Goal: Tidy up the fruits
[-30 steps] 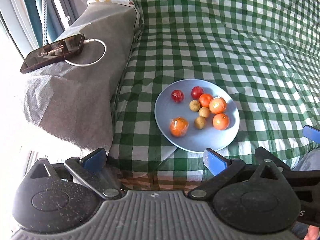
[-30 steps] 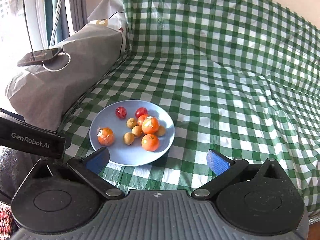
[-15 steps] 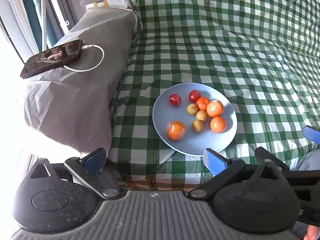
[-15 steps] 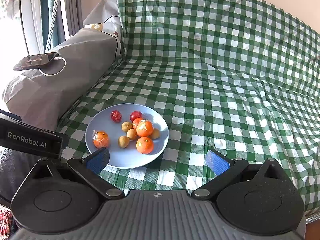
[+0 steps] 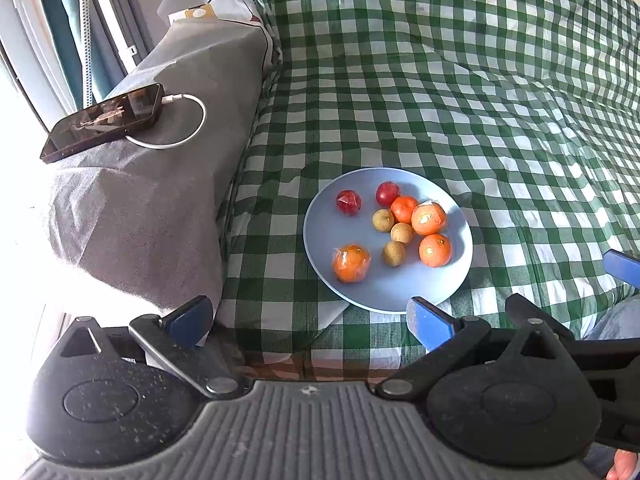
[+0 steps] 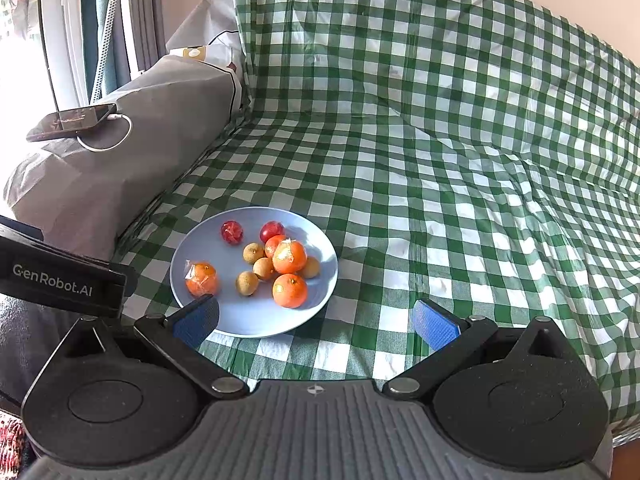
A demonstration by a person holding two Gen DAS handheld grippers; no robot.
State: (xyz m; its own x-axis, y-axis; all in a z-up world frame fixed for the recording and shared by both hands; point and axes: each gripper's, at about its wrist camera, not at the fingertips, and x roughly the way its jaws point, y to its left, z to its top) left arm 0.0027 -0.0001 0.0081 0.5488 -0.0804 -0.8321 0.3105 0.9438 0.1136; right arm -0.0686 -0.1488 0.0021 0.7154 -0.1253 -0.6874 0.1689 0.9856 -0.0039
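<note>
A light blue plate (image 5: 400,292) lies on the green checked cloth and holds several fruits: oranges (image 5: 435,250), small tan longans (image 5: 394,253) and two red plums (image 5: 349,202). One orange in clear wrap (image 5: 351,263) sits apart at the plate's near left. The plate also shows in the right wrist view (image 6: 256,320), with an orange (image 6: 290,290) near its front. My left gripper (image 5: 308,320) is open and empty, short of the plate's near rim. My right gripper (image 6: 316,322) is open and empty, its left finger (image 6: 196,320) over the plate's near edge.
A grey covered armrest (image 5: 160,184) rises left of the plate, with a phone (image 5: 104,120) and white charging cable (image 5: 180,136) on top. The checked cloth (image 6: 460,200) covers the seat and backrest to the right. A window and curtain (image 6: 92,20) stand at far left.
Both grippers have drawn back and risen slightly, so the plate looks smaller and lower in both views. Both stay open. The fruits have not moved.
</note>
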